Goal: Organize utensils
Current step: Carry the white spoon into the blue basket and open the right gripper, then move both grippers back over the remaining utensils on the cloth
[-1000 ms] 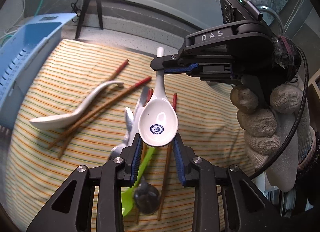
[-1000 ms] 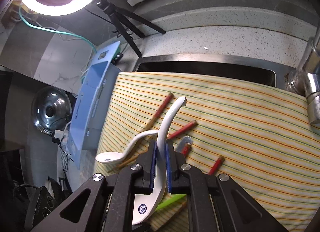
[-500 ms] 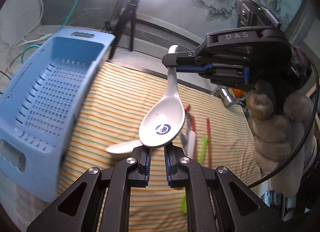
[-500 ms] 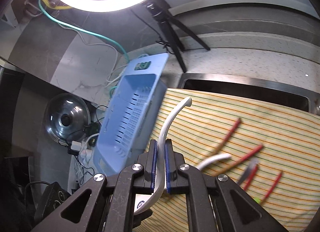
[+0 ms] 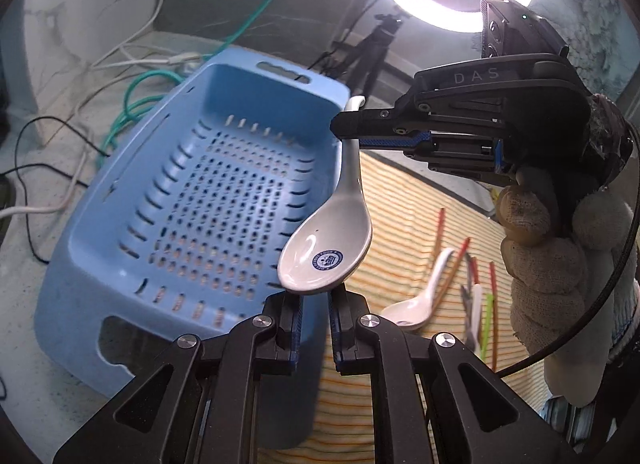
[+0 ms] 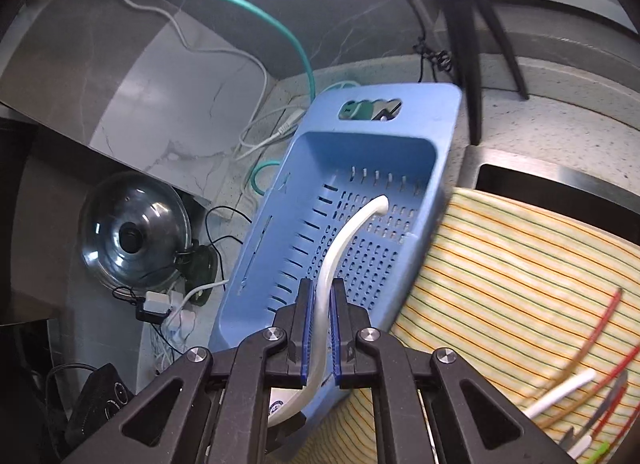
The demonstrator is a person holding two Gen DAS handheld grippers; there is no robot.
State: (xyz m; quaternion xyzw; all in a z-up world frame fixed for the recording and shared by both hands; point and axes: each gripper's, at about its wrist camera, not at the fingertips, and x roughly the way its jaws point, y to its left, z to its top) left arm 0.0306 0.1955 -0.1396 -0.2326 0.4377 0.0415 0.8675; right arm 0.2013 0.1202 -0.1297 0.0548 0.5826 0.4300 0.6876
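Observation:
My right gripper (image 6: pixel 319 302) is shut on the handle of a white ceramic spoon (image 5: pixel 326 250) with a blue logo in its bowl; the handle (image 6: pixel 340 242) curves up between its fingers. The right gripper (image 5: pixel 352 135) also shows in the left wrist view, holding the spoon over the right edge of a blue perforated basket (image 5: pixel 168 199), which also appears in the right wrist view (image 6: pixel 360 151). My left gripper (image 5: pixel 314 306) sits just under the spoon's bowl with a narrow gap between its fingers, gripping nothing. A second white spoon (image 5: pixel 416 300) lies on the striped cloth (image 5: pixel 400 223).
Red-tipped chopsticks (image 5: pixel 440 223), a knife and a green utensil (image 5: pixel 486 320) lie on the cloth at right. Cables (image 5: pixel 132 103) and a tripod (image 5: pixel 372 51) stand behind the basket. A glass pot lid (image 6: pixel 132 232) lies left of the basket; a sink rim (image 6: pixel 560 175) is behind the cloth.
Both grippers have moved left, from above the cloth to the blue basket, carrying the spoon. The left gripper has narrowed below the spoon's bowl.

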